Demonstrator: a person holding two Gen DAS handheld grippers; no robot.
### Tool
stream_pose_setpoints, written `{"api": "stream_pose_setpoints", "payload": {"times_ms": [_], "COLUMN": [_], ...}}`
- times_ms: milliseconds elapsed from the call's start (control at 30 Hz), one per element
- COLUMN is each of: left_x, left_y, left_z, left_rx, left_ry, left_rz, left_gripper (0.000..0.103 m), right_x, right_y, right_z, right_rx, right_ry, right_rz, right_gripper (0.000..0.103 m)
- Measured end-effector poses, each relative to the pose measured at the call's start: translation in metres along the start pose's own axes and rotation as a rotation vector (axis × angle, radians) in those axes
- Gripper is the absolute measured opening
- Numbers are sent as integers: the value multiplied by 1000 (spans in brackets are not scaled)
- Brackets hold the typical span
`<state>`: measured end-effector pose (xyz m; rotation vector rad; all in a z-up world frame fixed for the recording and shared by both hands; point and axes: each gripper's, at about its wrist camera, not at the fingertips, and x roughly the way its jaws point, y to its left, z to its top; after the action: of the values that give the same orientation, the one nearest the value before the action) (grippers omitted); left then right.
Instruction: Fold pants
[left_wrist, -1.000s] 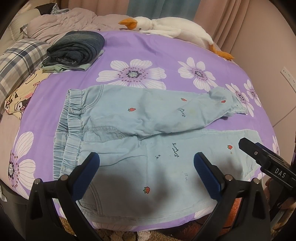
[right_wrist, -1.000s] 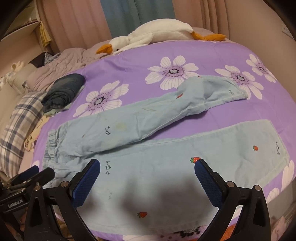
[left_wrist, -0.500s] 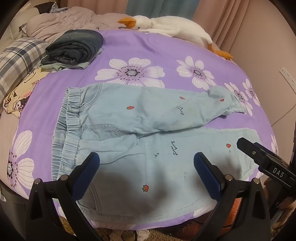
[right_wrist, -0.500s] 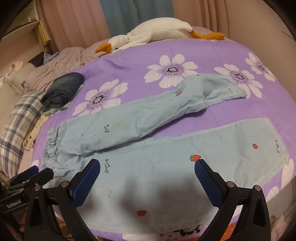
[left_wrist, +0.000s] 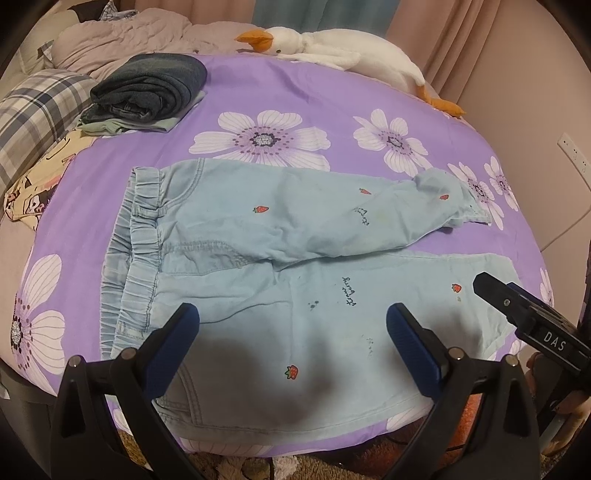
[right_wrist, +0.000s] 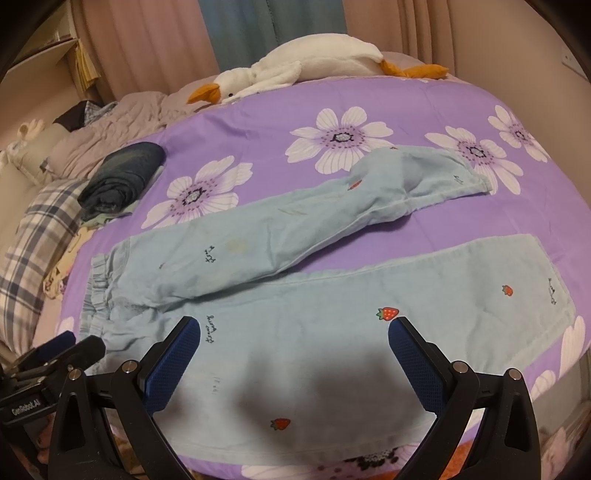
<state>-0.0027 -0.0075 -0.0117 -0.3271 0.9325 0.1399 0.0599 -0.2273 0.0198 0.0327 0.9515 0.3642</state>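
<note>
On purple flowered bedspread (left_wrist: 303, 99): light-blue pants (left_wrist: 280, 266) lying flat, waistband left, legs splaying right. Hovering above near leg, left gripper (left_wrist: 291, 332) and right gripper (right_wrist: 293, 343), both gaping wide, gripping nothing.

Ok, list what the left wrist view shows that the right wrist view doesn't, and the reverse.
Only the left wrist view shows a wall socket and the pants' whole waistband. Only the right wrist view shows a shelf at far left and the near leg's hem. Both show the pants spread flat on the purple cover, the folded dark jeans, the stuffed goose, and both grippers open, left and right.
</note>
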Motion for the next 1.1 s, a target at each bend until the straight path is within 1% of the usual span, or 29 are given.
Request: {"api": "stream_pose_setpoints", "payload": {"times_ms": [567,933,1100], "left_x": [3,3,3], "left_y": [5,8,13], "left_z": [0,0,1], "left_rx": [-10,-31,-44], "left_ry": [37,43,40], "left_rz": [-15,-2,-9], "left_gripper": [98,95,95], "right_x": [1,3,4], "right_y": [-1,-8,-11], "right_z": [-2,-3,-4], "right_rx": [11,37,47], "right_ry": [12,15,18], "right_rz": [-22,-32,-30], "right_gripper": [102,102,102]}}
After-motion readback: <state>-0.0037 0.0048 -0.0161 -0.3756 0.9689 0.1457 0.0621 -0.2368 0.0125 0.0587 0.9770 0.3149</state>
